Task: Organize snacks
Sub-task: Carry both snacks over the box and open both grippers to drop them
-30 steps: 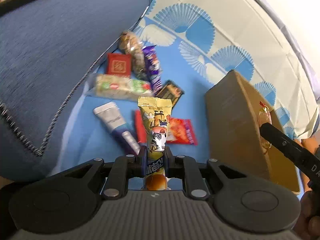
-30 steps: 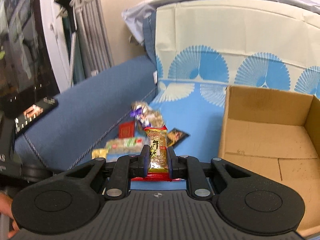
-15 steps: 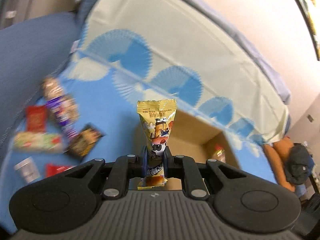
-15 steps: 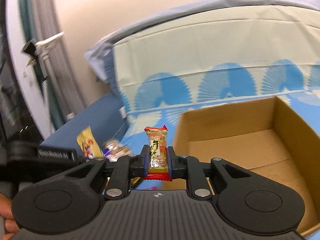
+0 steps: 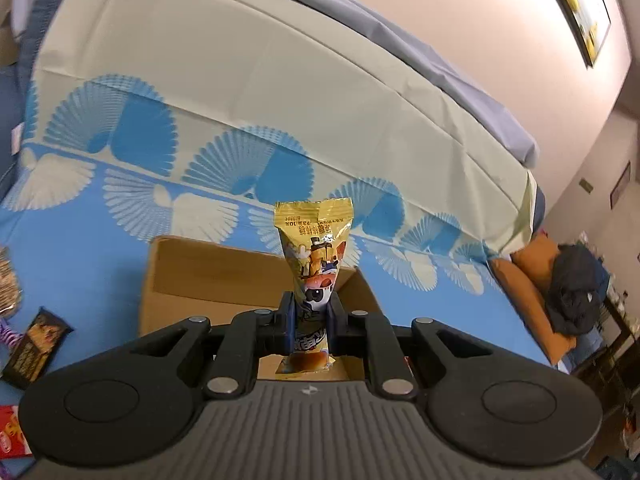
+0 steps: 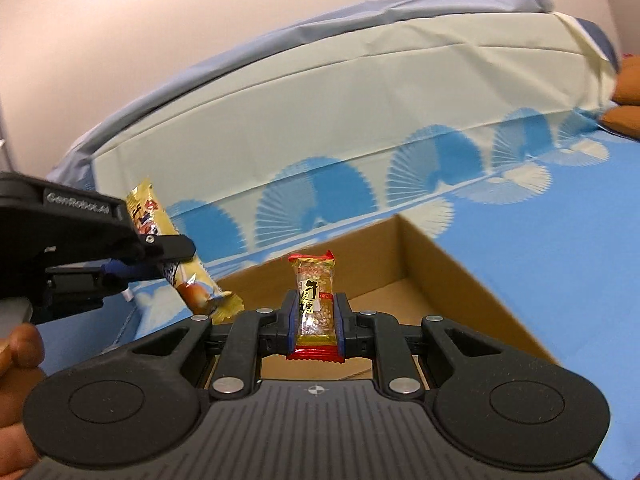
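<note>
Left tool [image 5: 311,322] clamped on yellow snack packet [image 5: 314,258], right tool [image 6: 316,322] on red-ended peanut bar [image 6: 314,300], both above near edge of cardboard box [image 6: 452,280] on bed. Best carried further over box floor, lowered, then released.

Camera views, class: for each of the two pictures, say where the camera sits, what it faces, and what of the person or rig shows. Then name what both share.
Left wrist: on the left gripper, facing the cardboard box and bed; its fingers pinch a yellow snack packet.
Right wrist: on the right gripper, facing the box; its fingers pinch a peanut candy bar; a hand shows at left.
Shared: box, yellow packet, left gripper, fan-patterned blue sheet.
</note>
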`<state>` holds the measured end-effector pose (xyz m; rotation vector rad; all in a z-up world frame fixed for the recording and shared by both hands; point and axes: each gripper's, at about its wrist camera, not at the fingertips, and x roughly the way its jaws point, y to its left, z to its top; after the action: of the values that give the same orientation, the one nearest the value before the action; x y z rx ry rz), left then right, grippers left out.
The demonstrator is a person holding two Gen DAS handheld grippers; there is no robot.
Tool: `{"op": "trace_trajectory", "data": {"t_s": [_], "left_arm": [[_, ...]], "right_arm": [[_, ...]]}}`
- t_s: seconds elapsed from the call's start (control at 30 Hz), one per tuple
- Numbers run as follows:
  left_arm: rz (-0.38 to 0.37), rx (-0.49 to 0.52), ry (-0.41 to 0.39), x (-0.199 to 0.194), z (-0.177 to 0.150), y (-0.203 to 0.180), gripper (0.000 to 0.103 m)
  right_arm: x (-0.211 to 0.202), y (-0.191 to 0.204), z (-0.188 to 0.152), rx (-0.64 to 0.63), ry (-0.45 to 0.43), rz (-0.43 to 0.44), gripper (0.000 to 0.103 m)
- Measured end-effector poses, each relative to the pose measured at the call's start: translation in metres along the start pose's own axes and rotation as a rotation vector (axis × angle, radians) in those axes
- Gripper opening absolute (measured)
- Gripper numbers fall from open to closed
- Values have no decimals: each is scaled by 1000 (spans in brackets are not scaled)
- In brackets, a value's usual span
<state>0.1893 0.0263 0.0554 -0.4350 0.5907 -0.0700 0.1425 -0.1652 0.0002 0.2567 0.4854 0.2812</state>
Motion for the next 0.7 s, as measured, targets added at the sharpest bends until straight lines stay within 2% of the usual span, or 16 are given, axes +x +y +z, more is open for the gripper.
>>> {"op": "trace_trajectory", "data": {"t_s": [0.1, 0.13, 0.17, 0.23, 0.27, 0.37, 0.53, 0.7], "left_arm": [[5, 32, 20, 11, 1, -14, 18], [1, 40, 24, 12, 0, -16, 25], [-4, 45, 25, 13, 0, -17, 37], [-5, 56, 15, 10, -4, -18, 51], [-5, 62, 9, 7, -6, -17, 53], [13, 72, -15, -7, -14, -10, 53], [40, 71, -91, -40, -33, 9, 53], [68, 67, -93, -70, -50, 36, 53]], "right_arm": [[2, -7, 0, 12, -1, -26, 18], [4, -9, -1, 14, 4, -32, 21], [6, -10, 0, 15, 11, -40, 22], [10, -11, 0, 18, 24, -63, 24], [12, -11, -1, 19, 30, -66, 31], [14, -7, -1, 0, 37, -91, 43], [15, 1, -4, -47, 35, -98, 43], [14, 8, -8, -72, 16, -87, 43]]}}
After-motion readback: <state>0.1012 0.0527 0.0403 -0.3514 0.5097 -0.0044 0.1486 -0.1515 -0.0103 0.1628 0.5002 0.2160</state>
